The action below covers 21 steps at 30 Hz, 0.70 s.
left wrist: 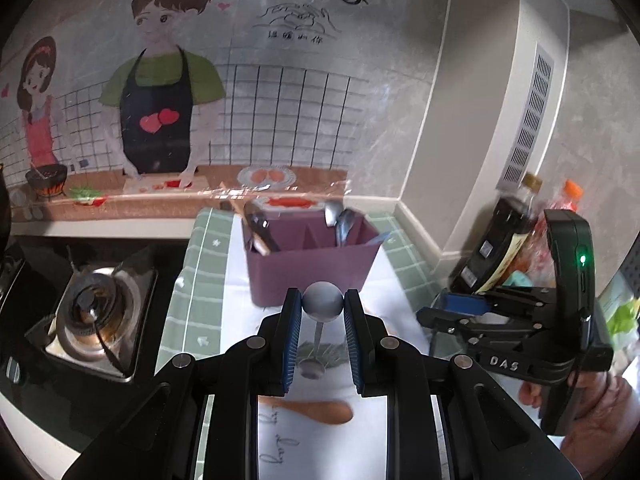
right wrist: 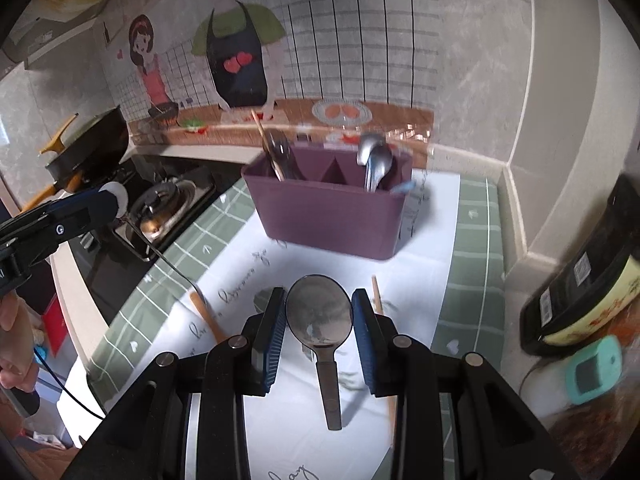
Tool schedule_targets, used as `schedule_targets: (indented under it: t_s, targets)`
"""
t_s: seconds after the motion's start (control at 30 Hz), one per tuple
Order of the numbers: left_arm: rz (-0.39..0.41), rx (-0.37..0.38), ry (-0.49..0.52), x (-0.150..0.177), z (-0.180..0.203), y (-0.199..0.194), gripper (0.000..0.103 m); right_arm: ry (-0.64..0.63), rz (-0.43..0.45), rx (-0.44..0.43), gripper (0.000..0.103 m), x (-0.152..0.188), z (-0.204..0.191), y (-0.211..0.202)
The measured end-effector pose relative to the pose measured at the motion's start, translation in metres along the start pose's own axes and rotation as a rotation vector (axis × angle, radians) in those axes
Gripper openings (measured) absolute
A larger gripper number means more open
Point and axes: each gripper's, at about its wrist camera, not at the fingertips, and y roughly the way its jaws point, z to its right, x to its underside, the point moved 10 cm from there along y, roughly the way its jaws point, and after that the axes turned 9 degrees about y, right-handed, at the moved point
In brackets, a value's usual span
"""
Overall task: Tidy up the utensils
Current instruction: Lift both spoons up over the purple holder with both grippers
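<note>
My left gripper (left wrist: 322, 307) is shut on the bowl of a metal spoon (left wrist: 322, 307) and holds it above the white mat, handle hanging down. My right gripper (right wrist: 319, 312) is shut on the bowl of a larger metal spoon (right wrist: 319, 314), handle toward the camera. The purple utensil caddy (left wrist: 308, 268) (right wrist: 332, 216) stands ahead of both, with chopsticks and utensils in its left compartment and metal spoons (right wrist: 374, 164) in its right. A wooden spoon (left wrist: 316, 410) lies on the mat under the left gripper; it also shows in the right wrist view (right wrist: 206, 316).
A gas stove burner (left wrist: 94, 312) sits left of the green checked cloth (right wrist: 172, 264). A black pan (right wrist: 90, 140) rests on the far burner. Sauce bottles (right wrist: 588, 292) and a teal device (right wrist: 592, 372) stand at the right by the wall. A wooden chopstick (right wrist: 376, 292) lies on the mat.
</note>
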Motion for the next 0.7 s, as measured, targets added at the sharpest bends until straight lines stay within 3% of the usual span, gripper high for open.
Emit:
schedule_targets:
  t_s: [0.13, 0.27, 0.37, 0.5, 0.7]
  targets:
    - [0.053, 0.0, 0.029, -0.037, 0.002, -0.012, 0.022, -0.033, 0.058, 0.001, 0.031, -0.035, -0.01, -0.021]
    - [0.143, 0.025, 0.043, -0.091, 0.001, -0.035, 0.022, -0.05, 0.19, 0.021, 0.031, -0.095, -0.02, -0.063]
    - [0.212, 0.05, 0.04, -0.134, -0.004, -0.048, 0.022, -0.028, 0.34, 0.011, 0.031, -0.153, -0.027, -0.105]
    - [0.295, 0.025, 0.06, -0.178, -0.014, -0.049, 0.022, -0.034, 0.474, 0.009, 0.031, -0.202, -0.034, -0.132]
    - [0.267, 0.055, 0.027, -0.188, -0.032, 0.003, 0.022, 0.009, 0.455, 0.038, 0.031, -0.223, -0.021, -0.09]
